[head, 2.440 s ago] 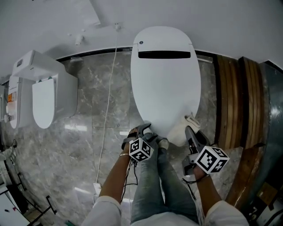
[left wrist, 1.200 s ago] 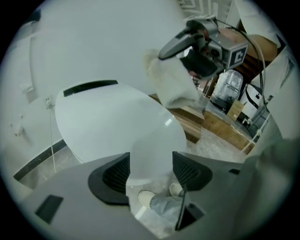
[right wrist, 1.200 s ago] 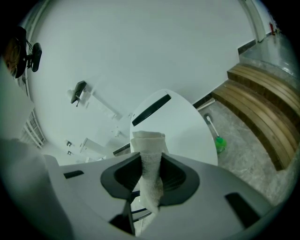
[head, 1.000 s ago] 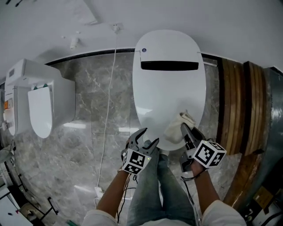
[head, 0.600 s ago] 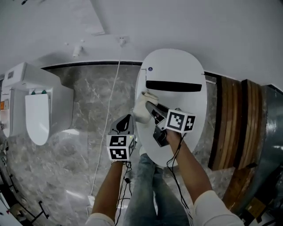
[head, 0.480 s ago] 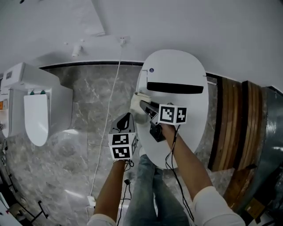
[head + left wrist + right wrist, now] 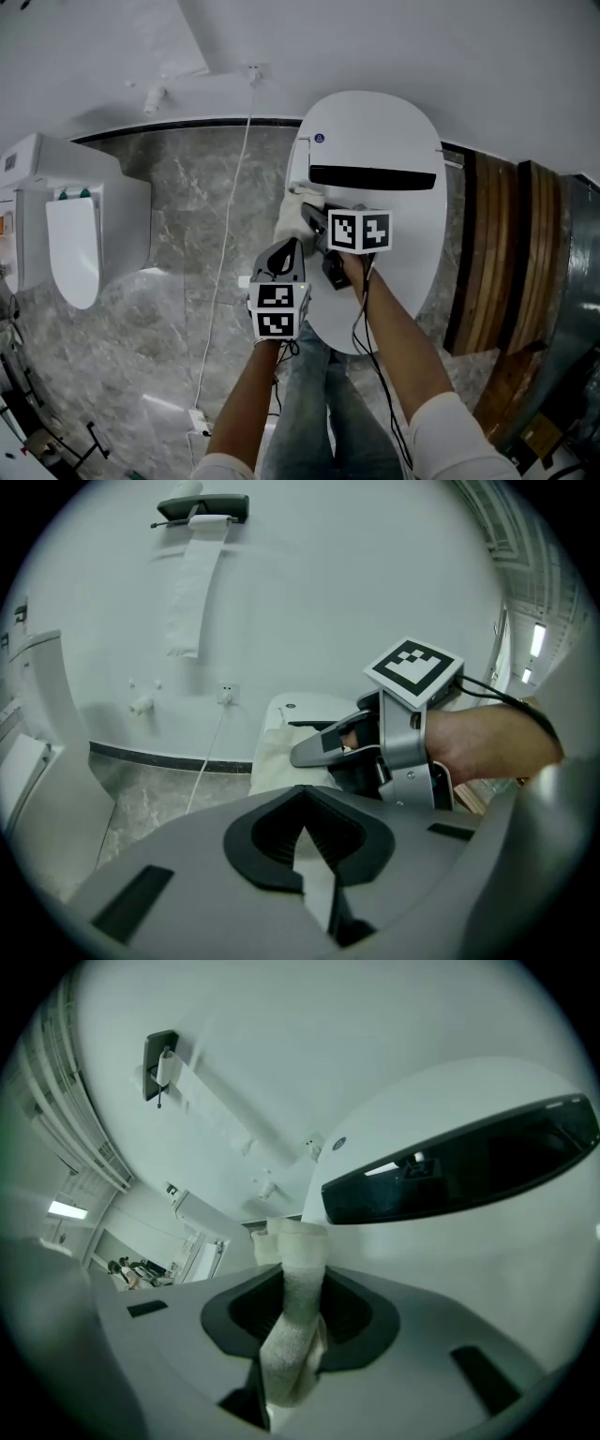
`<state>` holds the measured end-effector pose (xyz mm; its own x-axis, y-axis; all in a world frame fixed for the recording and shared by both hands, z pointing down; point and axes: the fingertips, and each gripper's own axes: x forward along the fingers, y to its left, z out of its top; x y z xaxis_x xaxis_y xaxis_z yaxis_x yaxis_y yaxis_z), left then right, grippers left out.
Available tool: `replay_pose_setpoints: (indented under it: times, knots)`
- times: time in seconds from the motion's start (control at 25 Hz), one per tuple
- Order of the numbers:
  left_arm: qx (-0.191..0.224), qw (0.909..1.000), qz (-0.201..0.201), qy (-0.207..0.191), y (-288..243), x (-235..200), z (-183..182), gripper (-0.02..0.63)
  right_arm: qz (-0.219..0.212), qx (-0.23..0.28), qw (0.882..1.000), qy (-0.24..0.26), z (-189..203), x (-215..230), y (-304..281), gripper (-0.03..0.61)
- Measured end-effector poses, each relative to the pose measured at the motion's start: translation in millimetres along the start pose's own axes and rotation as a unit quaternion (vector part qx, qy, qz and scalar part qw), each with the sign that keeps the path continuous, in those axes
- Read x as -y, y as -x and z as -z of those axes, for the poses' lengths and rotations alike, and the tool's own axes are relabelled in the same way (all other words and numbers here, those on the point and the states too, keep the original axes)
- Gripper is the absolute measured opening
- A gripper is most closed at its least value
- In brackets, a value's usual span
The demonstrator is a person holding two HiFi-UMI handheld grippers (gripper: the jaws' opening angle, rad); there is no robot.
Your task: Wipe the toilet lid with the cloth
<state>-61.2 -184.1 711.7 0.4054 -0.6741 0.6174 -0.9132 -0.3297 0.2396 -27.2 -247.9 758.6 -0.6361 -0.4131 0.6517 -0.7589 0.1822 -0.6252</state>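
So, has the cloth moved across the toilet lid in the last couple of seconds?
Yes. The cloth, clamped in the right hand-held gripper, went from the toilet lid's near right rim to its left edge, just below the dark slot.

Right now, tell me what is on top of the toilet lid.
The cloth sits at the left edge of the toilet lid, clamped in the right gripper. A dark strip crosses its far end. What lies under cloth, gripper and forearm is covered.

Grey marble floor under you, white wall ahead, second toilet at your left, wooden slats at your right.
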Motion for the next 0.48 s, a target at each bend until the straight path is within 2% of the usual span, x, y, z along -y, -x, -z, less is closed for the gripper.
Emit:
replay_pose_setpoints:
  times: [0.28,0.48]
  knots:
    - [-0.002,0.9999,0.011,-0.006,-12.3,20.7,-4.4,0.014,0.026,0.017,0.999,-0.017,-8.7,43.7,37.9,0.100]
    - [-0.007,0.9997,0.020,-0.010,-17.5,38.4,-1.5,0.014,0.066,0.029,0.997,-0.021,-16.2,95.7,85.6,0.100]
